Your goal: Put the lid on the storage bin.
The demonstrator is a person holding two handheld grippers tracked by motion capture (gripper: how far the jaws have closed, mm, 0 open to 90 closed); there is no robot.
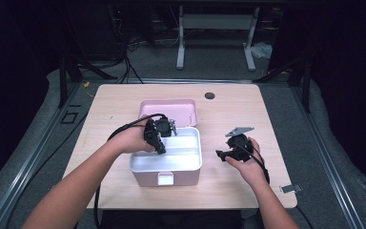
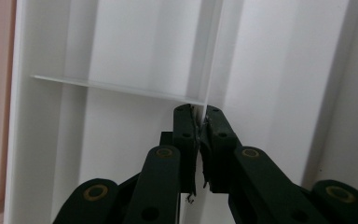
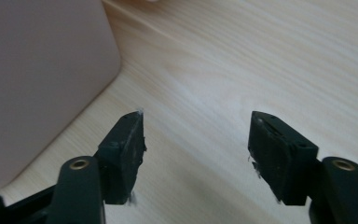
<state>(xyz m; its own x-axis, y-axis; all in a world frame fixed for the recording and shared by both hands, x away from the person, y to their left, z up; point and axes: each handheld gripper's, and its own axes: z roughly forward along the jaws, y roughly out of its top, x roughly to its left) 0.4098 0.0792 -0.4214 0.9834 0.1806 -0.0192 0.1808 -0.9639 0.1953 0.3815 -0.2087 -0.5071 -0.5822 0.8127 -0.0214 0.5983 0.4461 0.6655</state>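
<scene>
A pink box stands on the wooden table, with a white divided tray set in it. My left gripper reaches down into the tray's left part. In the left gripper view its jaws are pinched together on the edge of a thin white divider, where a cross wall meets it. My right gripper rests to the right of the box, low over the table. Its jaws stand apart with nothing between them, and the pink box wall is at their left.
The pink lid lies just behind the box. A dark round hole sits near the table's far edge. A small metal clip lies at the front right corner. Bare wood stretches to the right of the box.
</scene>
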